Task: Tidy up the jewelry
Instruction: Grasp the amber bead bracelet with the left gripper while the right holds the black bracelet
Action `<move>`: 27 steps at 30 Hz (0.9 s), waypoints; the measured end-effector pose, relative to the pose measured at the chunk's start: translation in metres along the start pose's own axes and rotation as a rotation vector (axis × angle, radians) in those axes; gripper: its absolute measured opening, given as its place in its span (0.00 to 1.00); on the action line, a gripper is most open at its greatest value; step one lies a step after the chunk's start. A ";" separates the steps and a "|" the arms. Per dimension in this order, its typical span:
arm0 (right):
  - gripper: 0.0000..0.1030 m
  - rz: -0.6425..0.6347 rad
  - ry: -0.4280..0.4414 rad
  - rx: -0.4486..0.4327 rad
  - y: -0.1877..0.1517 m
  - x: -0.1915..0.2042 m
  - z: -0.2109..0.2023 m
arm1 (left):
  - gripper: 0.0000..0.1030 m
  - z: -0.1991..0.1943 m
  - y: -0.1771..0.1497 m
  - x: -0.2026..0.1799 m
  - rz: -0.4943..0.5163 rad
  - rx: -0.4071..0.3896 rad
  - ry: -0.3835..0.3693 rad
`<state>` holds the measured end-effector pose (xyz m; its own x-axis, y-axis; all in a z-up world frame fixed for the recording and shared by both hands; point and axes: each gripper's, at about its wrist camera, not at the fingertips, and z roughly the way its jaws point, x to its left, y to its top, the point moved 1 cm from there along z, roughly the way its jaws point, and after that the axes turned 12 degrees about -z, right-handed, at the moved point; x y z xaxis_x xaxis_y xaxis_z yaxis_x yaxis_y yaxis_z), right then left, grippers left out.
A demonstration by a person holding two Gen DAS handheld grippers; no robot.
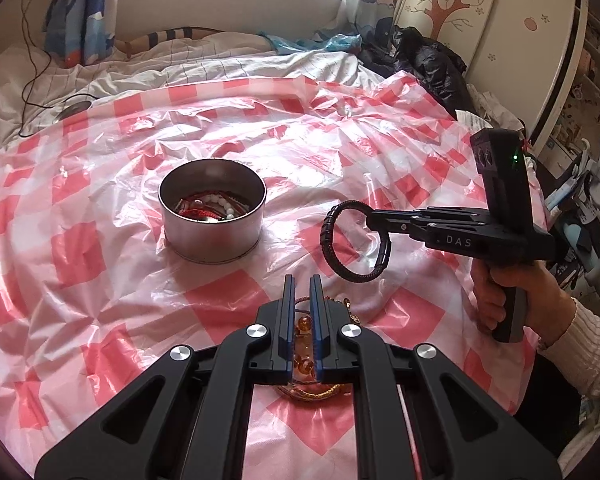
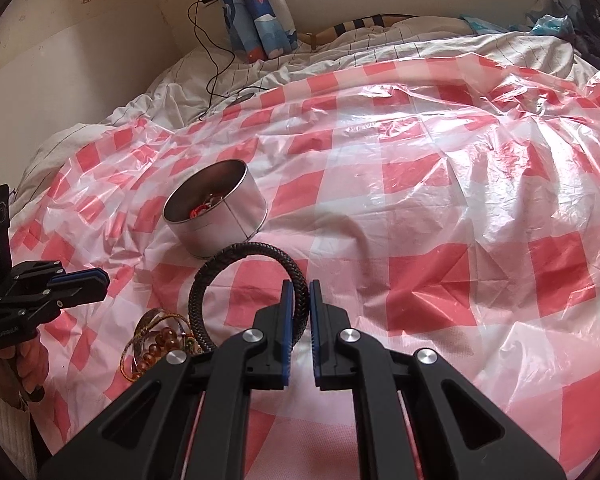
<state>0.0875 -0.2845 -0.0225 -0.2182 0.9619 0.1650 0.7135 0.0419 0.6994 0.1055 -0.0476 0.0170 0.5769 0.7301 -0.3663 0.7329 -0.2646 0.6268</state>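
A round metal tin (image 1: 212, 236) (image 2: 220, 236) stands on the checked sheet, with red cords and white pearls inside. My right gripper (image 2: 300, 296) (image 1: 370, 220) is shut on a black braided bracelet (image 2: 228, 256) (image 1: 352, 240) and holds it in the air, right of the tin. A pile of amber beads and gold bangles (image 1: 304, 364) (image 2: 160, 340) lies on the sheet. Just above that pile hovers my left gripper (image 1: 302, 284) (image 2: 102, 278), shut. I see nothing clearly caught between its pads.
A red-and-white checked plastic sheet (image 1: 80, 256) (image 2: 460, 200) covers the bed. A black charger cable (image 1: 32, 64) trails at the far left. A black jacket (image 1: 432, 64) and a wardrobe (image 1: 500, 40) lie beyond the right edge. A person's hand (image 1: 512, 284) holds the right gripper.
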 end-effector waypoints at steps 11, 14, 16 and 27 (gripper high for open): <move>0.08 -0.030 0.001 0.013 0.001 0.006 0.001 | 0.07 0.017 -0.014 -0.003 0.038 0.147 0.030; 0.08 -0.033 0.005 0.022 0.001 0.006 0.003 | 0.17 0.023 -0.020 0.000 0.023 0.177 0.013; 0.09 -0.037 0.006 0.028 0.000 0.007 0.004 | 0.28 0.029 -0.024 0.000 0.026 0.197 0.031; 0.09 -0.045 0.008 0.046 -0.001 0.008 0.009 | 0.31 0.049 -0.031 0.003 0.007 0.236 0.082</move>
<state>0.0909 -0.2744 -0.0287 -0.2557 0.9566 0.1400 0.7327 0.0973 0.6736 0.1019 -0.0684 -0.0372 0.5585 0.7736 -0.2994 0.7982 -0.4029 0.4478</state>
